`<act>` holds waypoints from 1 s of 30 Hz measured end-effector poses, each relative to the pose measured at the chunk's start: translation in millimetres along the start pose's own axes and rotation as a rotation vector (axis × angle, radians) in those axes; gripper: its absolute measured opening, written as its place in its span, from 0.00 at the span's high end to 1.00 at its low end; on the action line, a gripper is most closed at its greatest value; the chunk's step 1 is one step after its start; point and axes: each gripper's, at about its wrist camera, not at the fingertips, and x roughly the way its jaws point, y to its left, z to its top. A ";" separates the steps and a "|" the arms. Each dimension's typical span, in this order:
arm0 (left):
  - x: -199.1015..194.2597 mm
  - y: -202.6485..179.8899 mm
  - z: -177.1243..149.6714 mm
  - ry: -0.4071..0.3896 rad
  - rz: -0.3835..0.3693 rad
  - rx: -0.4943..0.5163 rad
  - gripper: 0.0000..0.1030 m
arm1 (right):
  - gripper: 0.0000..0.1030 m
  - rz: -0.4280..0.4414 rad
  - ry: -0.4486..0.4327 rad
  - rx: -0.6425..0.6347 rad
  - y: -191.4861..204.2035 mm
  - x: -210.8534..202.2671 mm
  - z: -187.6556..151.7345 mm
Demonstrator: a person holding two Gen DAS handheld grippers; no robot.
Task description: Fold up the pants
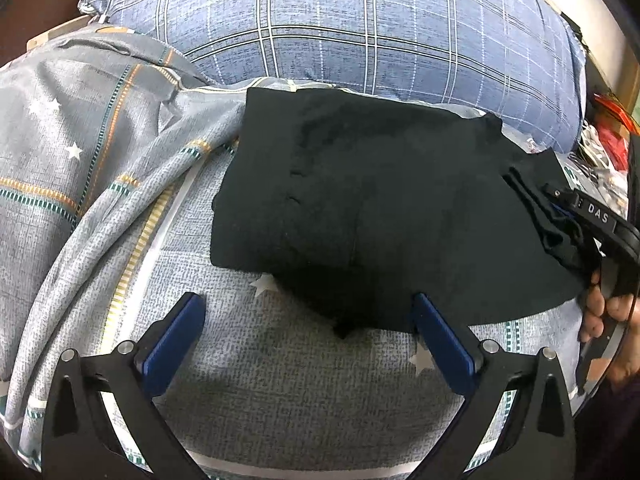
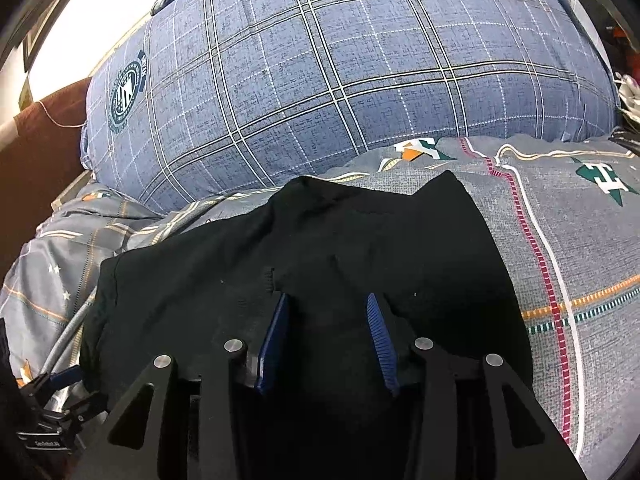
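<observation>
- The pants (image 1: 380,208) lay folded below the blue pillow (image 1: 360,24).
- Left gripper (image 1: 308,308) gaped wide, empty; right gripper (image 2: 328,300) pinched the cloth edge.
- Likely the final fold; next needs smoothing.

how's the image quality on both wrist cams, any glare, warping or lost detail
Left wrist view: heavy fisheye bending at the edges, black pants so dark the folds barely read, the right gripper squeezed into the rim. Right wrist view: blown-out white at top left, plaid pillow bulging, pants nearly featureless.
</observation>
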 end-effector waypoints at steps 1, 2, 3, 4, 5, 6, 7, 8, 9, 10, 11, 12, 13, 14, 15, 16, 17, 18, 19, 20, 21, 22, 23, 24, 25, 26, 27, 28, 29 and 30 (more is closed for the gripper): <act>0.1 0.0 0.5 -0.002 0.002 -0.005 0.00 | 0.59 -0.007 0.000 -0.005 0.8 -0.1 0.1; 0.0 -0.3 0.4 -0.004 0.005 -0.009 0.00 | 0.58 -0.017 0.000 -0.011 2.1 0.0 0.1; 0.3 -0.3 0.8 -0.004 0.008 -0.012 0.00 | 0.58 -0.028 0.000 -0.018 3.5 0.1 0.4; 0.5 -0.1 1.1 0.000 0.010 -0.015 0.00 | 0.58 -0.037 0.001 -0.024 4.5 0.2 0.4; 0.6 0.3 1.8 0.005 0.009 -0.018 0.00 | 0.57 -0.043 0.001 -0.028 5.0 0.1 0.5; 0.7 0.8 2.8 0.011 0.007 -0.020 0.00 | 0.57 -0.052 0.003 -0.034 6.4 0.1 0.8; 0.5 1.2 3.7 0.016 0.004 -0.020 0.00 | 0.57 -0.057 0.004 -0.035 6.8 0.0 1.0; 0.3 1.2 4.2 0.020 0.004 -0.017 0.00 | 0.57 -0.062 0.005 -0.036 7.2 0.2 1.0; -0.5 1.0 5.2 0.027 0.005 -0.014 0.00 | 0.57 -0.070 0.007 -0.040 8.3 0.2 1.3; -0.9 0.9 5.6 0.034 0.007 -0.016 0.00 | 0.57 -0.076 0.008 -0.045 9.1 0.1 1.6; -1.6 0.7 6.2 0.046 0.010 -0.020 0.00 | 0.56 -0.089 0.009 -0.053 11.0 0.2 1.5; -2.7 0.3 7.1 0.058 0.007 -0.023 0.00 | 0.56 -0.109 0.009 -0.066 13.9 0.1 1.5; -5.6 -0.1 7.9 0.060 -0.007 -0.024 0.00 | 0.55 -0.124 0.009 -0.075 16.1 0.0 1.6; -9.4 -0.2 8.5 0.046 -0.020 -0.025 0.00 | 0.55 -0.139 0.010 -0.085 18.0 0.0 1.5; -15.6 -0.1 8.8 0.016 -0.022 -0.026 0.00 | 0.55 -0.152 0.011 -0.094 20.0 0.4 1.2; -24.0 -0.2 9.2 -0.028 -0.009 -0.025 0.00 | 0.55 -0.157 0.013 -0.096 20.1 0.6 1.1; -31.1 0.0 9.5 -0.065 0.003 -0.023 0.00 | 0.55 -0.159 0.014 -0.098 20.2 0.8 1.0; -38.6 0.4 9.8 -0.103 0.014 -0.020 0.00 | 0.55 -0.162 0.014 -0.099 20.6 0.8 0.8; -46.1 1.8 9.7 -0.134 0.026 -0.025 0.00 | 0.55 -0.165 0.016 -0.101 20.7 0.9 0.5; -51.6 4.1 9.1 -0.153 0.038 -0.036 0.00 | 0.55 -0.169 0.018 -0.104 21.5 1.0 0.4; -57.9 7.8 7.6 -0.169 0.051 -0.055 0.00 | 0.56 -0.182 0.023 -0.112 23.4 1.5 0.5; -60.8 11.5 6.7 -0.173 0.057 -0.070 0.00 | 0.56 -0.195 0.027 -0.122 25.5 1.8 0.8; -63.2 16.4 6.3 -0.172 0.065 -0.091 0.00 | 0.56 -0.215 0.035 -0.138 28.6 2.9 1.6; -66.2 22.4 4.8 -0.168 0.076 -0.122 0.00 | 0.56 -0.243 0.045 -0.166 33.8 3.4 2.7; -69.6 30.2 2.1 -0.165 0.081 -0.161 0.00 | 0.53 -0.279 0.062 -0.206 40.6 3.6 5.7; -74.4 38.1 -1.8 -0.171 0.077 -0.194 0.00 | 0.51 -0.311 0.087 -0.235 46.2 3.8 9.9; -78.7 44.4 -5.7 -0.180 0.080 -0.214 0.00 | 0.50 -0.333 0.127 -0.258 52.1 3.6 16.9; -84.0 50.8 -10.8 -0.193 0.099 -0.233 0.00 | 0.50 -0.334 0.154 -0.272 56.5 2.3 22.5; -88.6 55.6 -15.6 -0.204 0.119 -0.246 0.00 | 0.50 -0.329 0.157 -0.287 60.8 -1.9 28.1; -93.2 62.2 -21.8 -0.219 0.139 -0.266 0.00 | 0.50 -0.317 0.126 -0.307 67.8 -11.6 34.8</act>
